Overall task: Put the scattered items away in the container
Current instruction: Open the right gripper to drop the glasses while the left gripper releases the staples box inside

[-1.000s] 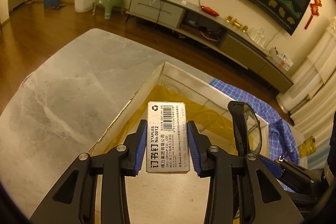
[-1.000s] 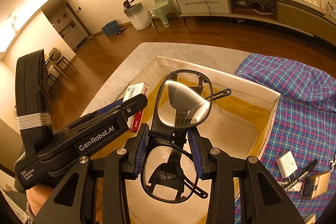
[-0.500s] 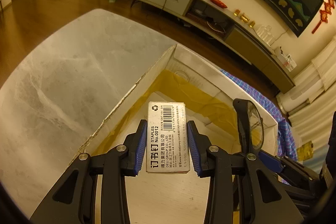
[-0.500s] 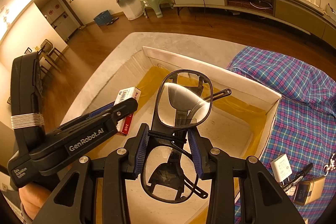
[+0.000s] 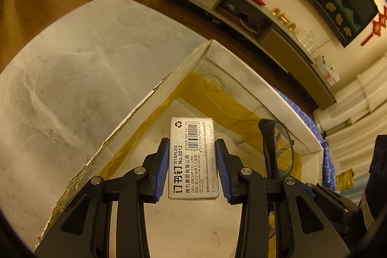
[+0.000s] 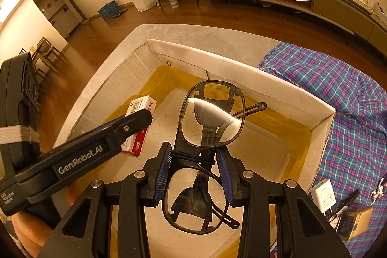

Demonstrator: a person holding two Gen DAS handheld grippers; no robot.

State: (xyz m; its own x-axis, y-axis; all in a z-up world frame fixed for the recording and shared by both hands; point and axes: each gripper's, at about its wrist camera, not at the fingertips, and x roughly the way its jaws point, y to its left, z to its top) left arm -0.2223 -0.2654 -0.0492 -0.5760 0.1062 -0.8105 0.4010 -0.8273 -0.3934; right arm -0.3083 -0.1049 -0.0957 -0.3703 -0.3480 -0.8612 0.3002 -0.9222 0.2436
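Hanging above the open white cardboard box with yellow-taped seams (image 5: 244, 79), the left gripper (image 5: 192, 168) clamps a small grey staples box (image 5: 192, 156), long axis running along the fingers, over the floor near the left wall. To its right, the right gripper (image 6: 196, 174) pinches black-framed folded glasses (image 6: 210, 113) at the bridge, lenses stacked lengthwise, directly above the box's middle.

We count one staple box (image 5: 193, 158), one pair of glasses (image 6: 208, 137), one cardboard container (image 6: 266, 79), one charger (image 6: 323, 195), one marker (image 6: 348, 201), two tongs.
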